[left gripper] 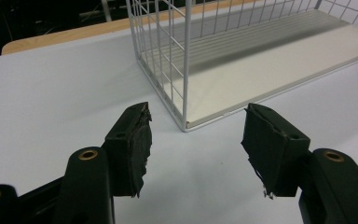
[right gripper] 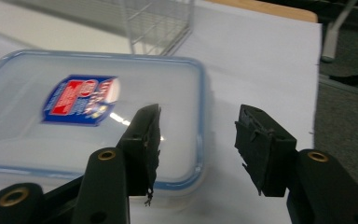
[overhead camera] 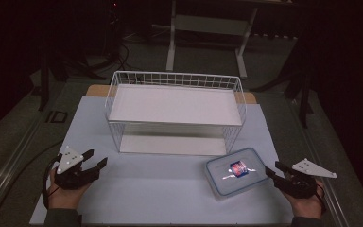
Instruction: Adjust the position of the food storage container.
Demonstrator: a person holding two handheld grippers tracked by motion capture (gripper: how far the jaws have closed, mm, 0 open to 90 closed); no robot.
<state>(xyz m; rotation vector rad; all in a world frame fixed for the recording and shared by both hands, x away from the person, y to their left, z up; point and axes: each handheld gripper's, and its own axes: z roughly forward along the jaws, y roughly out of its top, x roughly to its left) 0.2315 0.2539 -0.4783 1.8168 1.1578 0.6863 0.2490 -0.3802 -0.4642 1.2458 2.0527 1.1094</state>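
While the clear lidded food container point(overhead camera: 237, 172) lay just in front of the white wire basket point(overhead camera: 174, 111), the right gripper point(overhead camera: 270, 172) stood wide open at its rim, probably preparing to clamp it. The left gripper point(overhead camera: 98, 158), also wide and empty, waited near the basket's other front corner.

Bare tabletop point(overhead camera: 160, 184) lies open before the wire basket point(overhead camera: 175, 111); a lidded container point(overhead camera: 236, 171) blocks the right.
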